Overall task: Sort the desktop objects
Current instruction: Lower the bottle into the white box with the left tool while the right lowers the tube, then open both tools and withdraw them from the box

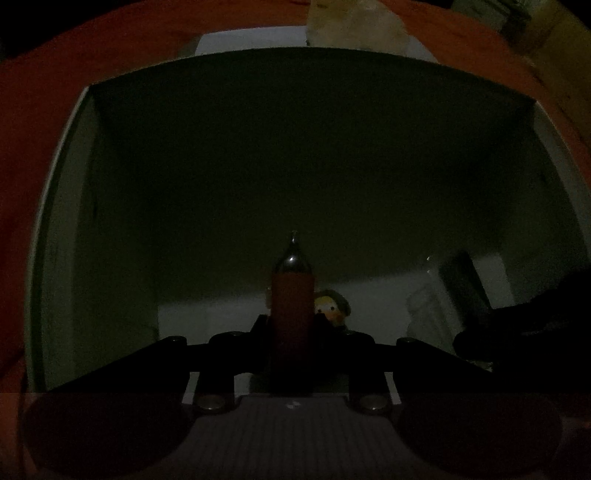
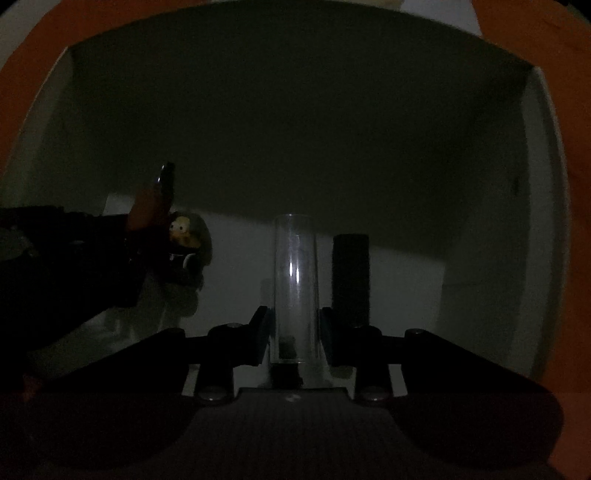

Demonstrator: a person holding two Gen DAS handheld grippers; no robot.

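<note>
Both grippers reach into a dim white box (image 1: 66,258). My left gripper (image 1: 291,325) is shut on a red cylinder with a silver pointed tip (image 1: 291,295), held upright. A small yellow-faced figure (image 1: 330,304) sits just behind it. My right gripper (image 2: 293,332) is shut on a clear plastic tube (image 2: 295,280), held upright. In the right wrist view the left gripper (image 2: 74,266) with its red cylinder (image 2: 151,199) is at the left, next to the figure (image 2: 184,232).
A black cylinder (image 2: 351,277) stands just right of the clear tube; it also shows in the left wrist view (image 1: 465,288). The box (image 2: 543,184) has tall walls and sits on an orange surface (image 1: 37,92). A pale object (image 1: 351,26) lies beyond the box.
</note>
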